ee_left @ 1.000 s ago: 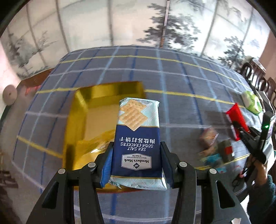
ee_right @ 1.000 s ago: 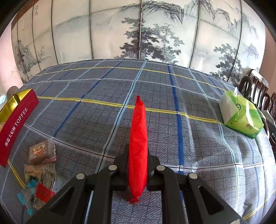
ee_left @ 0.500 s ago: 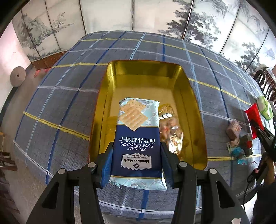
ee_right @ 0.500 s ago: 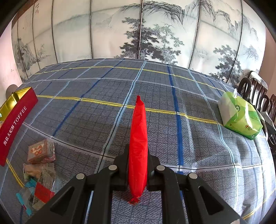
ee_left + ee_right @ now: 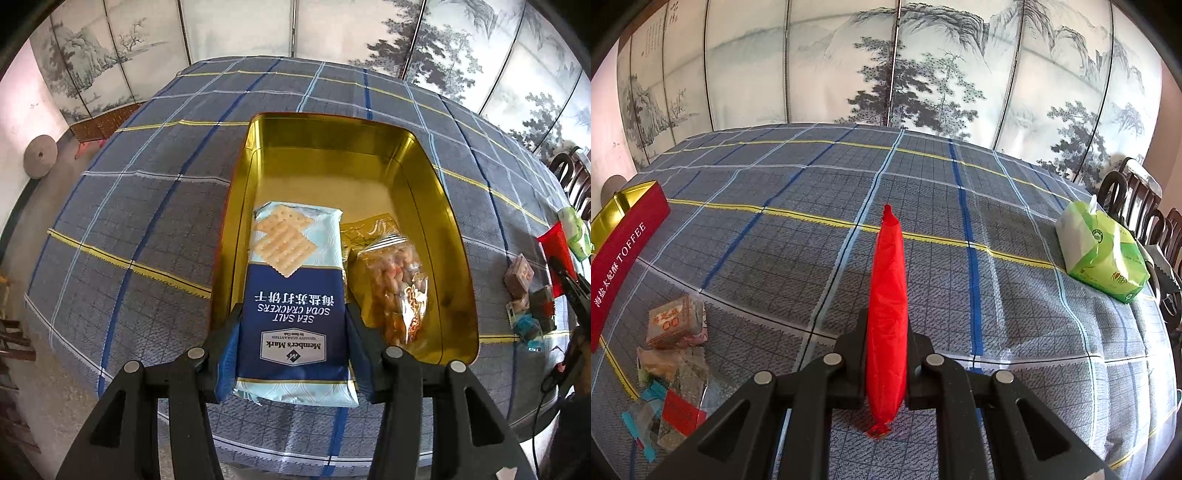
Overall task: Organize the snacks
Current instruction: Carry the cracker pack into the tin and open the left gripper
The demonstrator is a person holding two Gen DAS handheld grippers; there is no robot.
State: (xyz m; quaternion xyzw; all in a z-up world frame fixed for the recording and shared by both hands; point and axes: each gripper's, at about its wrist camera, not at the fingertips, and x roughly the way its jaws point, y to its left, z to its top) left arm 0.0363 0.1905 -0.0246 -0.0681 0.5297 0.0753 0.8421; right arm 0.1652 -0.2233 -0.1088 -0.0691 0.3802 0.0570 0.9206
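My left gripper [image 5: 291,332] is shut on a blue and pale Member's Mark soda cracker pack [image 5: 295,288] and holds it over the left half of a gold tin [image 5: 436,192]. A clear bag of snacks [image 5: 397,280] lies in the tin to the right of the pack. My right gripper [image 5: 886,354] is shut on a red packet [image 5: 888,295], edge up, above the checked tablecloth. The tin's red TOFFEE side [image 5: 620,258] shows at the far left of the right wrist view.
A pile of small wrapped snacks [image 5: 674,354] lies on the cloth right of the tin; it also shows in the left wrist view [image 5: 524,295]. A green tissue pack [image 5: 1100,251] sits at the right edge. Chairs [image 5: 1137,199] stand behind it. A painted screen backs the table.
The left gripper has swung from beside the tin to over it and come lower, the cracker pack now above the tin's left half. The right gripper has barely moved.
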